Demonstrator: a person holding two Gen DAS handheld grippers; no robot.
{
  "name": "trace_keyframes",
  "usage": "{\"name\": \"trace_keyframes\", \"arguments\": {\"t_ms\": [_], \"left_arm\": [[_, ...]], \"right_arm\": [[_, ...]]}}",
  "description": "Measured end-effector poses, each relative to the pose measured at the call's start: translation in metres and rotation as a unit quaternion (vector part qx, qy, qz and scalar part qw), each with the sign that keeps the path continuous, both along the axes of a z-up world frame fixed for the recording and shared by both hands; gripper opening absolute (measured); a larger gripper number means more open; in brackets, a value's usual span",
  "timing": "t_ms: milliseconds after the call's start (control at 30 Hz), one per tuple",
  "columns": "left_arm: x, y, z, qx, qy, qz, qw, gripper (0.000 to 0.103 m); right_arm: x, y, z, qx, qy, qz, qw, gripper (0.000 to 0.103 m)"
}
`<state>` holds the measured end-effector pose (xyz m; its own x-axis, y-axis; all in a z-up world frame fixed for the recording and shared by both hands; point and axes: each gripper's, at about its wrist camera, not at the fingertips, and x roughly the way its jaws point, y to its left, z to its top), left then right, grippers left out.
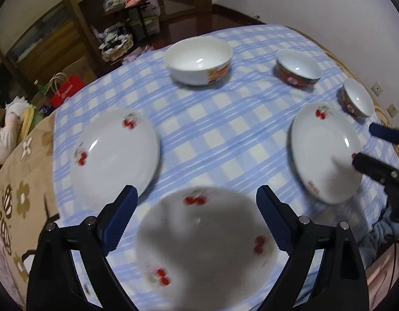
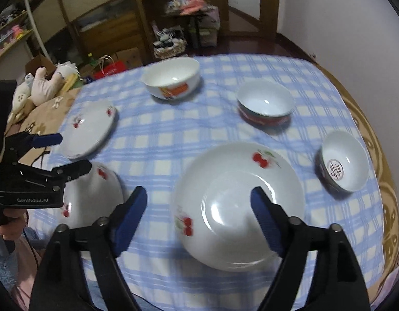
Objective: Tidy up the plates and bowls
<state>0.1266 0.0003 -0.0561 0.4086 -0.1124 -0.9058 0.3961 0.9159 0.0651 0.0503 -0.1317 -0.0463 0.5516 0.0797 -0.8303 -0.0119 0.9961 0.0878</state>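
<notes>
Three white cherry-print plates lie on the blue checked cloth (image 1: 225, 129). My left gripper (image 1: 197, 199) hangs open above the near plate (image 1: 204, 233), touching nothing. A second plate (image 1: 114, 153) lies to its left. My right gripper (image 2: 198, 197) stands open over the near edge of the third plate (image 2: 238, 202), its pads off it. Farther back stand a large white bowl (image 1: 199, 61), a red-banded bowl (image 1: 298, 68) and a small patterned bowl (image 2: 344, 165). Each gripper shows in the other's view: the right gripper (image 1: 368, 146), the left gripper (image 2: 67, 154).
The cloth covers a round surface with a tan floral border (image 1: 20, 181). Beyond it stand wooden shelves (image 2: 137, 13) with clutter, a red bag (image 1: 67, 90) and plush toys (image 2: 44, 83). A person's hand (image 2: 10, 228) holds the left gripper's handle.
</notes>
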Motion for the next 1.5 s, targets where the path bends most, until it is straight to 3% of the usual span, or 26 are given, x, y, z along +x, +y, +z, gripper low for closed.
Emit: {"name": "trace_keyframes", "arguments": {"t_ms": [367, 667, 800, 1000, 1167, 1233, 1400, 1500], "left_arm": [[-0.001, 0.074, 0.000, 0.016, 0.007, 0.023, 0.9996, 0.092], [0.009, 0.108, -0.028, 0.000, 0.013, 0.069, 0.9975, 0.092], [0.017, 0.121, -0.044, -0.035, 0.046, 0.086, 0.9947, 0.092], [0.020, 0.116, -0.069, -0.035, 0.099, 0.061, 0.9926, 0.091], [0.020, 0.110, -0.082, -0.034, 0.127, 0.046, 0.9902, 0.088], [0.021, 0.108, -0.086, -0.029, 0.137, 0.046, 0.9891, 0.086], [0.023, 0.106, -0.104, -0.033, 0.179, 0.043, 0.9823, 0.059], [0.024, 0.105, -0.109, -0.032, 0.190, 0.046, 0.9802, 0.052]], "right_arm": [[0.012, 0.056, -0.008, 0.014, 0.014, 0.014, 1.000, 0.089], [0.017, 0.098, -0.027, -0.029, 0.025, 0.025, 0.999, 0.089], [0.020, 0.105, -0.033, -0.021, 0.035, 0.021, 0.999, 0.089], [0.022, 0.113, -0.048, -0.025, 0.056, 0.020, 0.998, 0.089], [0.023, 0.111, -0.067, -0.016, 0.094, 0.012, 0.995, 0.075], [0.023, 0.109, -0.076, -0.004, 0.116, 0.013, 0.993, 0.061], [0.024, 0.110, -0.089, -0.005, 0.141, 0.019, 0.990, 0.045], [0.026, 0.111, -0.094, 0.002, 0.155, 0.023, 0.988, 0.031]]}}
